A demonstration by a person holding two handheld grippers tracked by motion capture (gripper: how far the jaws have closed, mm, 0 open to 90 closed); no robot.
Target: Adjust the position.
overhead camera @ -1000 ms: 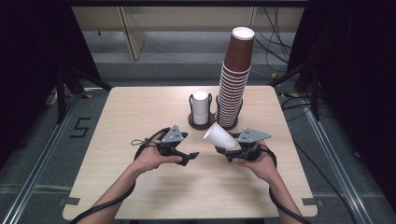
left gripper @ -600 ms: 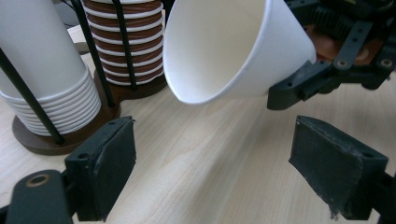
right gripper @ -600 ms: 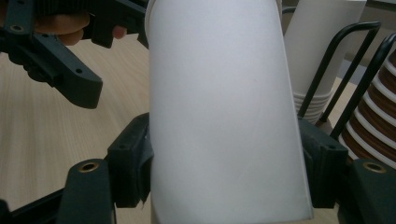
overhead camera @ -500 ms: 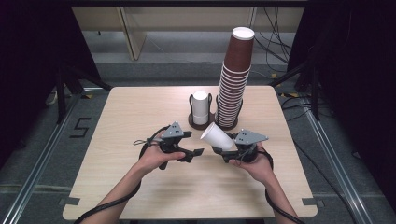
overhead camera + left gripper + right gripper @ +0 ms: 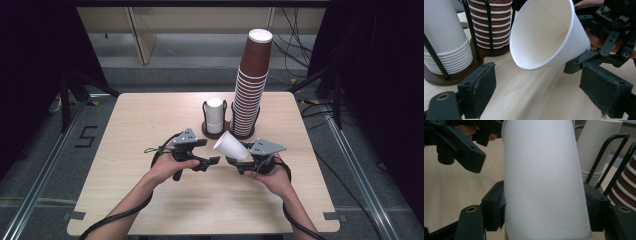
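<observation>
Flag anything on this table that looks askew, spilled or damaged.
Nothing is spilled or damaged. The only thing askew is the white paper cup, tipped sideways in the right gripper, rim toward the open left gripper. The brown paper cup stack stands upright.

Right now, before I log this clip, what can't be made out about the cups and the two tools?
- White cup: right gripper view, its rim and base run off the top and bottom edges.
- Brown stack: left gripper view, top cut off by the edge; the cup count can't be made out.
- White stack: high view, too small to count the cups.
- Left tool: left gripper view, its pads stand apart with nothing between them; its body is cut off by the bottom edge.
</observation>
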